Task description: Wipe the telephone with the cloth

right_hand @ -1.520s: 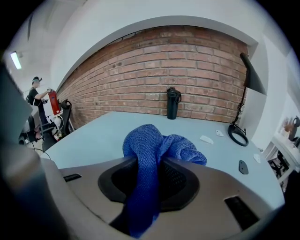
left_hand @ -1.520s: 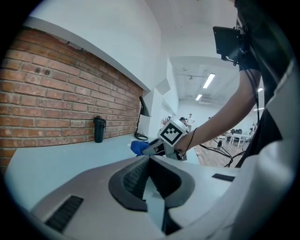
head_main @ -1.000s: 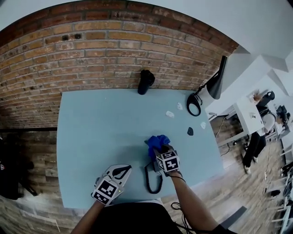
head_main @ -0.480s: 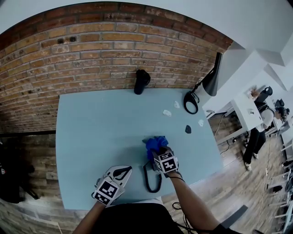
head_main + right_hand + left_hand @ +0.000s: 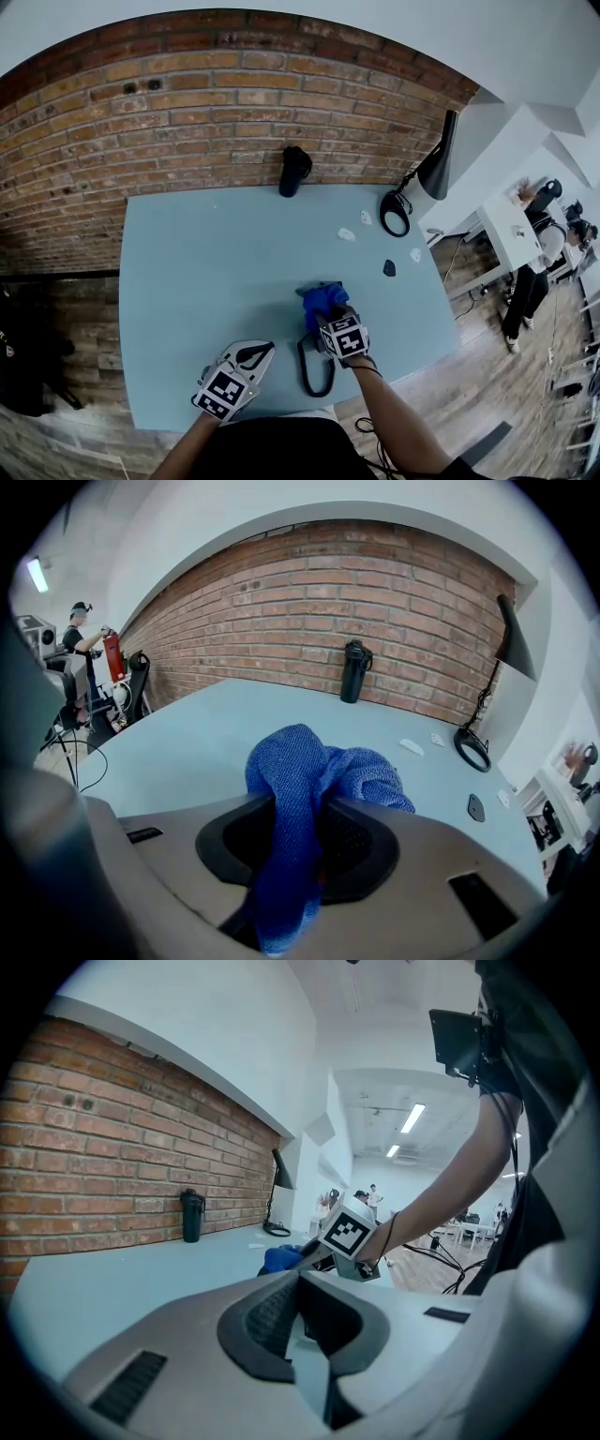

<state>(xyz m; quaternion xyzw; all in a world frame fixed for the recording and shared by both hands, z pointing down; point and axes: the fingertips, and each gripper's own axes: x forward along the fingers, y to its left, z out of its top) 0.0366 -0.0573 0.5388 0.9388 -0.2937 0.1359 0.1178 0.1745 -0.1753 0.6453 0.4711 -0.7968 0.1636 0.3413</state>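
A blue cloth [image 5: 323,298] is bunched at the near middle of the pale blue table [image 5: 206,272]. My right gripper [image 5: 325,316] is shut on it, and the fabric [image 5: 309,780] hangs out between the jaws of that gripper [image 5: 298,841]. Under the cloth lies the black telephone [image 5: 308,327]; most of it is hidden. Its cord [image 5: 303,367] loops toward the table's front edge. My left gripper [image 5: 247,354] rests low at the front left, apart from the phone, its jaws [image 5: 302,1321] together with nothing in them. From the left gripper view the cloth [image 5: 281,1258] shows beyond.
A black bottle [image 5: 294,170] stands at the back by the brick wall. A black lamp [image 5: 441,155] with a ring base [image 5: 395,214] occupies the back right corner. Small white pieces [image 5: 347,234] and a dark piece [image 5: 389,268] lie at the right. People [image 5: 530,281] stand beyond.
My right gripper has shifted the cloth only slightly over the telephone, a little nearer to me. The left gripper has stayed in place.
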